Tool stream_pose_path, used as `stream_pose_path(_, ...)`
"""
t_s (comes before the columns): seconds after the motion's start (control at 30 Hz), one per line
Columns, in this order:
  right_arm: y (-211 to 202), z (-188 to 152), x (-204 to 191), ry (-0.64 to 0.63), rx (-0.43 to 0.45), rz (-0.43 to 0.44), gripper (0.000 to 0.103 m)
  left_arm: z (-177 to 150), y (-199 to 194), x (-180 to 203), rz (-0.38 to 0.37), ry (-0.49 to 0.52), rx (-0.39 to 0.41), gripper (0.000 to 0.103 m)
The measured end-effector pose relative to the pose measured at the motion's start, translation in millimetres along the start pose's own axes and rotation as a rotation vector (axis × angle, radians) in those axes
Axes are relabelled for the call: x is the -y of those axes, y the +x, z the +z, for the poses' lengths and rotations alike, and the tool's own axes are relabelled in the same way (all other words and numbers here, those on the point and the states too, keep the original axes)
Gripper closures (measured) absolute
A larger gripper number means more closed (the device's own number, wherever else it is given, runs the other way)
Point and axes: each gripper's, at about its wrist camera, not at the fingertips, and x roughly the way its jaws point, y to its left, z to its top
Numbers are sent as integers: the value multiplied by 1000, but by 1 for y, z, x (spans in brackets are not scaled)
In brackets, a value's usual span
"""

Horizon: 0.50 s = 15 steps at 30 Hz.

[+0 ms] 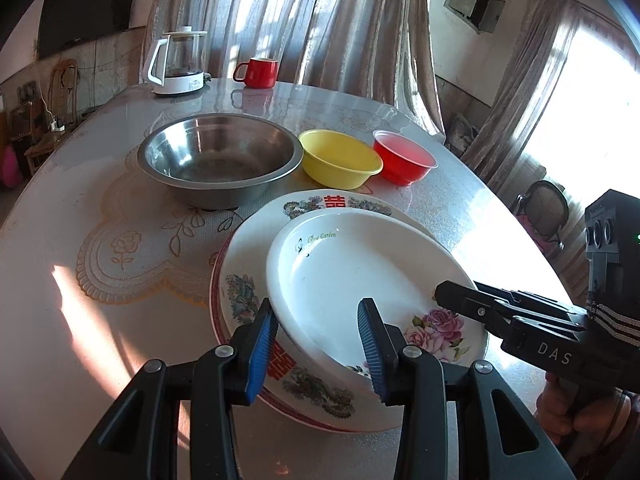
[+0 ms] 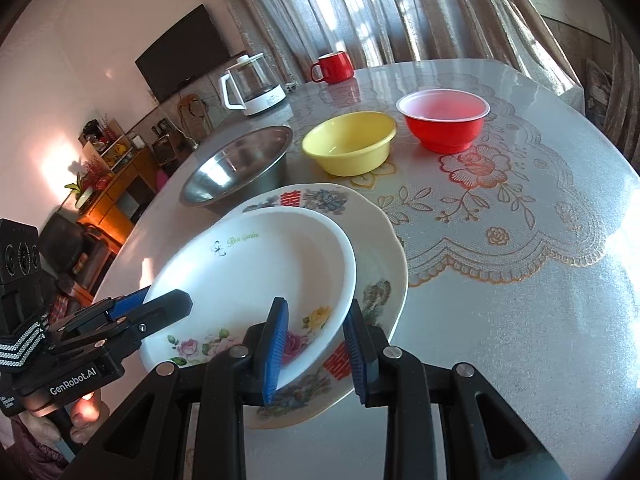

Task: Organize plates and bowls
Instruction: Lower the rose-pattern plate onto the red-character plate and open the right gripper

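Observation:
A white rose-patterned plate (image 1: pixel 352 272) (image 2: pixel 260 272) lies inside a larger plate (image 1: pixel 240 292) (image 2: pixel 376 272) with a dragon pattern and red characters, at the near table edge. My left gripper (image 1: pixel 319 320) (image 2: pixel 160 300) straddles the white plate's near-left rim. Its blue pads stand apart, one outside the rim and one over the inside, with slack. My right gripper (image 2: pixel 317 312) (image 1: pixel 440 294) is closed on the opposite rim, one pad inside the plate and one outside. Behind stand a steel bowl (image 1: pixel 220 160) (image 2: pixel 240 168), a yellow bowl (image 1: pixel 340 160) (image 2: pixel 348 144) and a red bowl (image 1: pixel 404 160) (image 2: pixel 442 120).
A glass kettle (image 1: pixel 180 64) and a red mug (image 1: pixel 258 72) stand at the far edge of the round table (image 1: pixel 100 200), which carries a lace-patterned cover. Curtains hang behind. A chair (image 1: pixel 544 204) stands beyond the right edge.

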Motion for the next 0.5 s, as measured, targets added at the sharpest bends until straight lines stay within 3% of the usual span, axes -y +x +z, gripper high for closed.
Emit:
stream_pose_path(0.1,6,2,-1,-21,-12,-19,73,-1,8,-2,30,-2,-18,62)
stream_pose_path(0.5,12,8,-6,-57,-38,-83,73,-1,7,-4,2,-10,-28,60)
